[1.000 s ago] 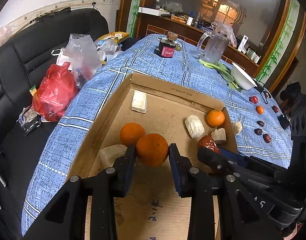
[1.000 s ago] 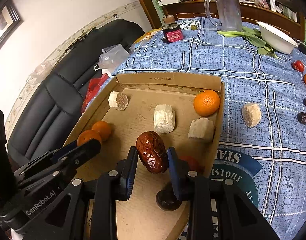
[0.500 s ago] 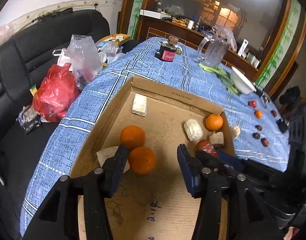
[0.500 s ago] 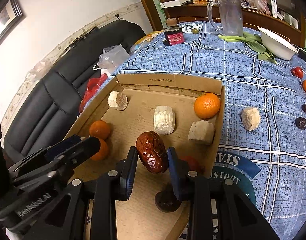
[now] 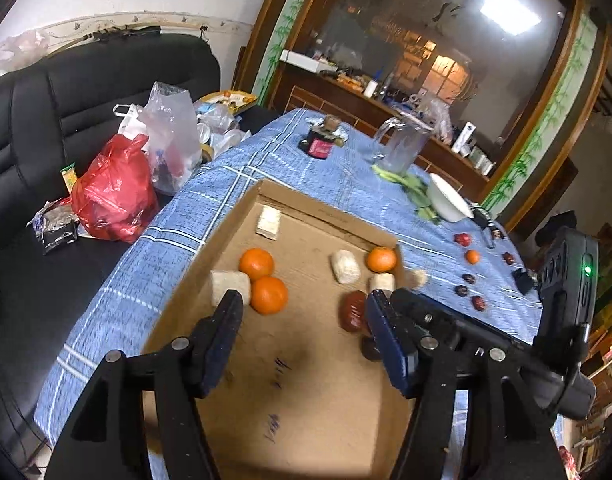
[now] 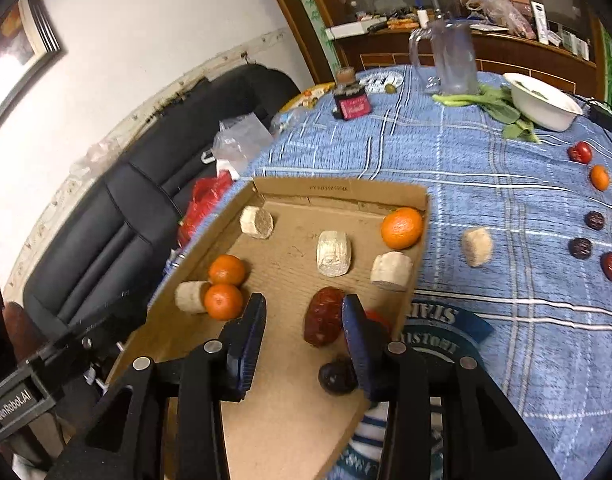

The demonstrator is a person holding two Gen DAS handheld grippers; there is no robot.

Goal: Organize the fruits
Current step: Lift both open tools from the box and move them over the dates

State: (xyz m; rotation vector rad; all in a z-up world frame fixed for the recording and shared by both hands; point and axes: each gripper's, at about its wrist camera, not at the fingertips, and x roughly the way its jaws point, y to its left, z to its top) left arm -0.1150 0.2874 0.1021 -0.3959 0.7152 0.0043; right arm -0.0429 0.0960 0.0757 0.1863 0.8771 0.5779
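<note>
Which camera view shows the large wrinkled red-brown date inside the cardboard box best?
The right wrist view shows it best: the large wrinkled red-brown date lies on the cardboard box floor, almost whole, close to the right gripper. In the left wrist view the date is smaller, blurred and partly hidden behind a gripper finger.

Likely a home dining room — black sofa (image 5: 34,128), cluttered sideboard (image 6: 486,46), clothed table (image 6: 486,184).

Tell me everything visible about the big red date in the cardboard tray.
The large wrinkled dark-red date is oval, glossy and leathery-skinned. It lies on the floor of the shallow brown cardboard tray, near its right wall, lengthwise away from the camera. The open right gripper is around it; its right finger hides the date's edge, so contact is unclear.
</note>
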